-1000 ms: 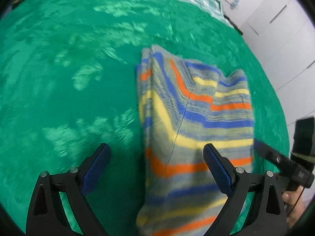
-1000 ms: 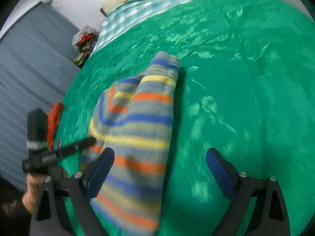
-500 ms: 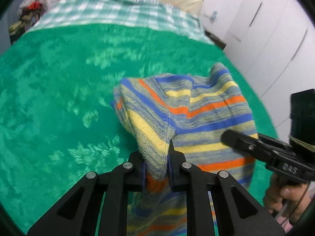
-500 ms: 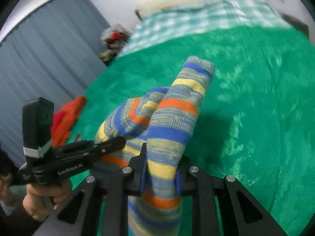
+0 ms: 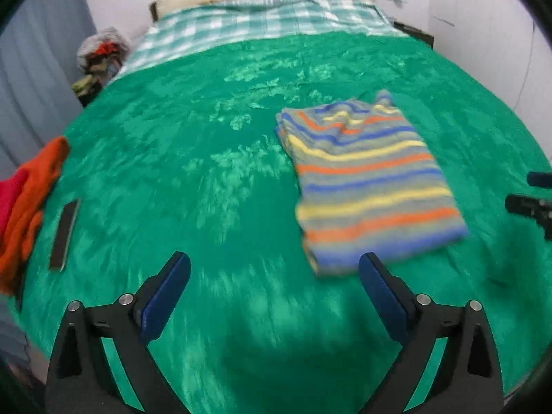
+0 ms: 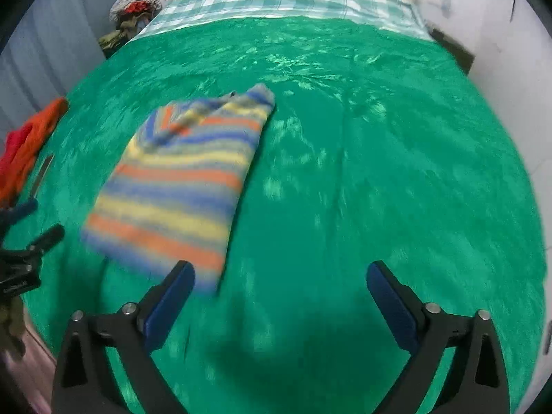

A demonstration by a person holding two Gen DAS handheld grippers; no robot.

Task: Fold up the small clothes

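With both tools drawn back over the near part of the bed (image 5: 193,110), the striped knit garment (image 5: 369,179) lies folded into a rough rectangle on the green blanket (image 6: 379,158), right of centre in the left wrist view and left of centre in the right wrist view.

Left tool (image 5: 274,288): jaws have just been opening and now stand wide apart, nothing between them, bare blanket under the gap. Its right finger sits just beside the garment's near corner; not touching, as far as the blur lets me judge.

Right tool (image 6: 281,293): same, jaws just opened, spread wide and empty. Its left finger overlaps the near hem in the picture; contact cannot be told.

Garment notes: soft, light knit, thick enough to hold a fold yet floppy. It would sag and drape if lifted by one point, and the layers would likely slide over each other. Far end shows a loose tab sticking out past the fold and some bunching near the collar.

Judgement on handling: grip edges or corners, pinching through all layers together. Two holds at matching corners of one short side should keep the stack square for a further fold. A single mid-edge pinch risks unfolding it. No fragility; little weight; fuzzy blanket may drag on the knit.

Elsewhere: an orange and red cloth (image 5: 27,203) at the bed's left edge, a dark flat strip (image 5: 63,234) beside it, both well apart from the garment.
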